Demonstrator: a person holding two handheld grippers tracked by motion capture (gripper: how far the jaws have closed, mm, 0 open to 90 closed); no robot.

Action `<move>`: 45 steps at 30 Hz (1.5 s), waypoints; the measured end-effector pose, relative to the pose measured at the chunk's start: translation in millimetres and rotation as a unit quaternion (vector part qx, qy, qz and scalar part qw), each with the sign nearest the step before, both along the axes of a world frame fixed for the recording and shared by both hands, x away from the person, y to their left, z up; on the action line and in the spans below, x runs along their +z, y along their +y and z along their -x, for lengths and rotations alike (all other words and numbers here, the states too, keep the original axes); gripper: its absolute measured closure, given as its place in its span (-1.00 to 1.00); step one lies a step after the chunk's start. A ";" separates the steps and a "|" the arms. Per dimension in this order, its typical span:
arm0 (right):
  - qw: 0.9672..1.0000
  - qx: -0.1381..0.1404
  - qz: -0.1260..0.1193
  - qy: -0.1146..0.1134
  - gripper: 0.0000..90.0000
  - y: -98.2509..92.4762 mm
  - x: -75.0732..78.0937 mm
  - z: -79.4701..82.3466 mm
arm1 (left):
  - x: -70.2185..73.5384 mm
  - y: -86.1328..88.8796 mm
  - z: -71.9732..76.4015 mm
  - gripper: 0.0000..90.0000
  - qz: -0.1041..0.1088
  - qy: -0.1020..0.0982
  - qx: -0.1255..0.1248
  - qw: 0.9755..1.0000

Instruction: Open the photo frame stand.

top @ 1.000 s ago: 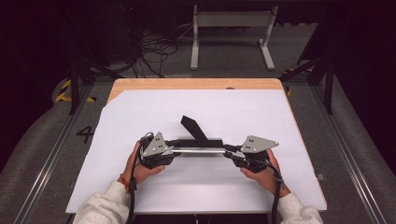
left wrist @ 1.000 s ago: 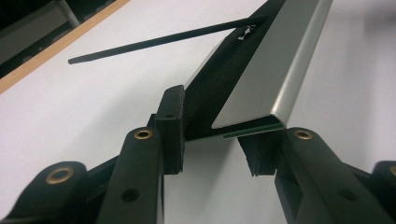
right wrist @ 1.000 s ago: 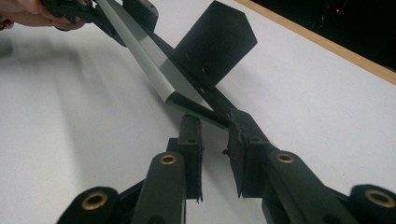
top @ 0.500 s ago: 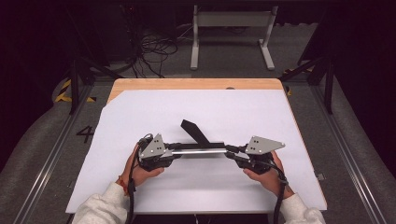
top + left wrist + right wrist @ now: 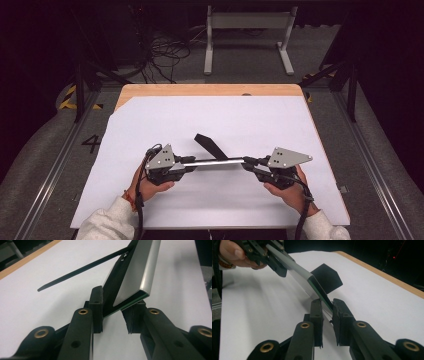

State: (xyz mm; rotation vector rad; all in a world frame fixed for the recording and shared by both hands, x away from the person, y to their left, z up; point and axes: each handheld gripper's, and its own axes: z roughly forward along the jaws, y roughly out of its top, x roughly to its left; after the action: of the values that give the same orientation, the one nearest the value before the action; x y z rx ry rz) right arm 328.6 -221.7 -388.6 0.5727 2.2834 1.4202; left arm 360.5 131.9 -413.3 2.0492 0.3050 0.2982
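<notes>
A thin silver slab (image 5: 215,161) with a black back hangs level above the white sheet, carried by its two ends. A black flap (image 5: 209,145) sticks out from it toward the far side. My left gripper (image 5: 192,165) holds the left end; in the left gripper view its jaws (image 5: 116,315) have just been closing, and the pads press the slab (image 5: 136,272) from both faces. My right gripper (image 5: 247,162) is shut on the other end, the slab's edge (image 5: 297,268) running between its pads (image 5: 327,312). The flap (image 5: 327,277) shows behind them.
A white sheet (image 5: 225,115) covers most of the wooden table (image 5: 210,90), whose far edge stays bare. Beyond the table, a white metal frame (image 5: 247,20) and loose cables (image 5: 165,50) lie on the dark floor. A painted 4 (image 5: 91,144) marks the floor at left.
The slab has sunk slightly toward the person, and the black flap looks shorter. Both hands stay almost where they were, the right one a touch farther right.
</notes>
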 end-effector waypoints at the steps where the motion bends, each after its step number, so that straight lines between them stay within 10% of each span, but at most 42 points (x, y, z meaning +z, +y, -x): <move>1: 1.000 0.000 -0.004 0.002 0.77 -0.9 1.0 1.0 | 0.6 0.3 0.3 0.60 0.003 0.003 -0.003 1.000; 21: 0.998 -0.031 -0.042 0.032 0.81 -12.2 -5.8 -15.2 | -3.1 -2.7 -16.0 0.62 0.041 0.018 0.029 0.999; 45: 0.998 -0.046 -0.021 0.030 0.77 -4.4 -16.8 -24.6 | -9.5 -1.1 -22.8 0.67 0.025 0.018 0.049 0.998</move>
State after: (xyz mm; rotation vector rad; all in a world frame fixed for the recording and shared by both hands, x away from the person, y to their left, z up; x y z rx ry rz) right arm 353.1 -226.1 -405.4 0.7332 2.2475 1.4290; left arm 383.3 130.8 -422.8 1.9958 0.4324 0.3102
